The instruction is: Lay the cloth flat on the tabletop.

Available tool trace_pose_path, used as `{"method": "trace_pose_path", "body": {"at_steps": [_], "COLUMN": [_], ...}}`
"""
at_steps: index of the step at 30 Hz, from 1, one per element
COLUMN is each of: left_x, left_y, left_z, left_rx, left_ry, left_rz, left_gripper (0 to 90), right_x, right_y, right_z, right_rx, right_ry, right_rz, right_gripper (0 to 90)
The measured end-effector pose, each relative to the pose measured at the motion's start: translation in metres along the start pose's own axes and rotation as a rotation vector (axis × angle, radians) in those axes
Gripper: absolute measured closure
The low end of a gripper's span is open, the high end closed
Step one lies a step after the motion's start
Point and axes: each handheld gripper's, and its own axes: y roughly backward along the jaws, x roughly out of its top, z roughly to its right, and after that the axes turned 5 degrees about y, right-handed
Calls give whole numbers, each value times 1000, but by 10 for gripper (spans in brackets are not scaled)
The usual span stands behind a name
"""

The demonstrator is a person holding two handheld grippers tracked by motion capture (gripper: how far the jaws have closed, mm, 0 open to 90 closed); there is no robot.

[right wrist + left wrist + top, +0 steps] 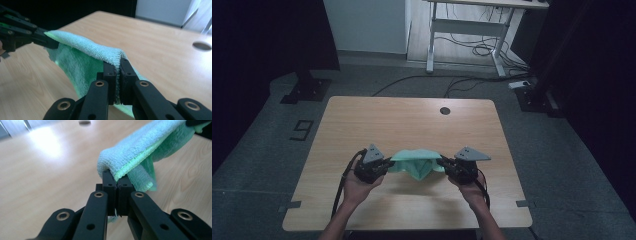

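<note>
a: what's the cloth like from where you sit?

b: i see a mint-green cloth (416,162), terry-looped, with a paler stitched hem; in the left gripper view the weave is clear. it hangs in the lower middle of the high view, stretched between my two tongs above the worktop (377,120), its middle sagging in folds.

a: and the tongs?

b: my left tongs (388,165) are clamped on the cloth's left corner, jaws pressed together with the hem between them. my right tongs (442,162) are clamped on the other corner the same way.

a: any writing?

b: none on the cloth. on the floor at the left of the high view there's a taped mark (301,129) shaped like a 9.
</note>
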Motion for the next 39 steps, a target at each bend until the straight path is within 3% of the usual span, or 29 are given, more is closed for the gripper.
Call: {"method": "trace_pose_path", "body": {"at_steps": [4,10,15,21,26,30,39], "left_x": [18,14,-11,-43,-57,-53,-22], "left_y": [15,19,-3,-37,-53,-52,-27], "left_z": [0,-2,-1,1,9,10,6], "left_rx": [-8,-58,-79,-130,-133,-130,-127], "left_ry": [-39,-17,33,96,90,73,43], "left_rz": [15,1,-48,-120,-157,-129,-55], "left_gripper": [870,848,765,734,774,857,874], "right_x": [16,18,23,24,21,20,11], "right_y": [9,14,13,7,3,5,11], "right_z": [1,-1,-3,-7,-8,-7,7], "right_rx": [13,32,30,25,24,18,19], "right_ry": [1,7,3,16,13,14,-30], "right_rz": [51,57,62,47,36,39,25], "right_gripper": [856,857,858,858,859,859,858]}}
